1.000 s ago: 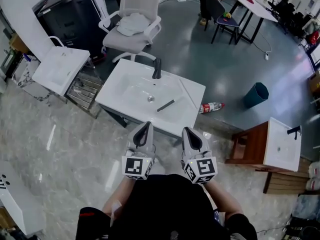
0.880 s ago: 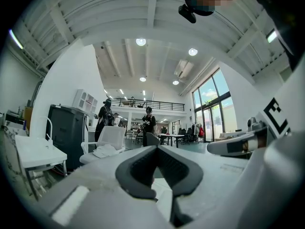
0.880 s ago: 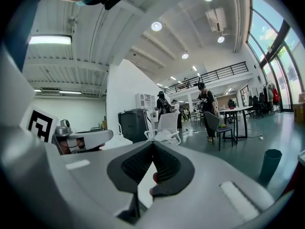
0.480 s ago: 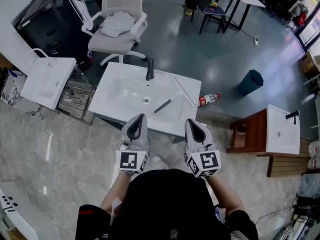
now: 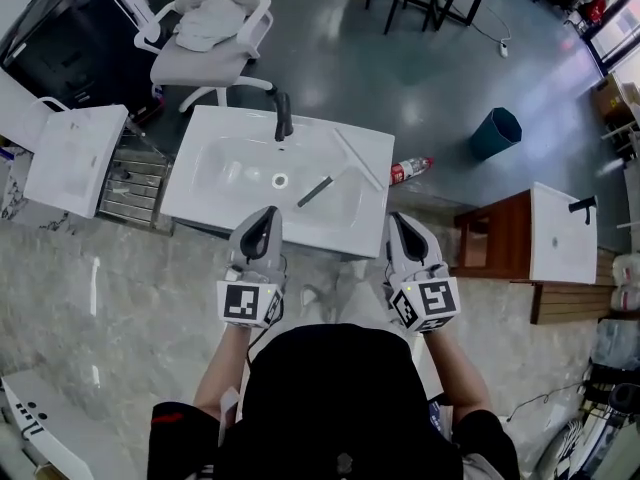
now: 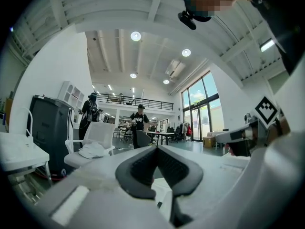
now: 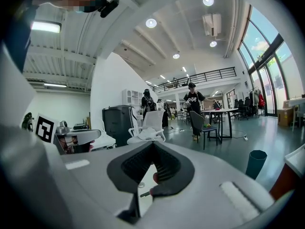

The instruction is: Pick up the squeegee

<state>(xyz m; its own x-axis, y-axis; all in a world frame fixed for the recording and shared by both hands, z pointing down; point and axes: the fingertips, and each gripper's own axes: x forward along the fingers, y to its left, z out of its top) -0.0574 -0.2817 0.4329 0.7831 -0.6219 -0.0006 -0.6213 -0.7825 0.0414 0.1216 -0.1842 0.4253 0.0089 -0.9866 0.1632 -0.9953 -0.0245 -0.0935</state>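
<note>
The squeegee [image 5: 318, 189] lies in the white sink basin [image 5: 215, 203], right of the drain. It has a dark handle and a long pale blade [image 5: 358, 159] running up the basin's right side. Both grippers hover in front of the basin's near edge, pointing roughly level toward it. My left gripper [image 5: 269, 212] is shut and empty, its tip over the front rim. My right gripper [image 5: 395, 219] is also shut and empty, just off the basin's front right corner. In the right gripper view the jaws [image 7: 152, 143] meet, and a dark bit of the handle [image 7: 145, 193] shows below them.
A black faucet [image 5: 283, 115] stands at the basin's back. Behind it is a white office chair [image 5: 205, 63] with a cloth on it. Another sink top [image 5: 70, 158] lies at left. On the floor at right are a plastic bottle [image 5: 408, 170], a teal bin [image 5: 497, 132] and a wooden stand [image 5: 495, 253].
The person has stepped closer to the sink. Both grippers have moved forward to its near edge, a little lower, and stayed shut.
</note>
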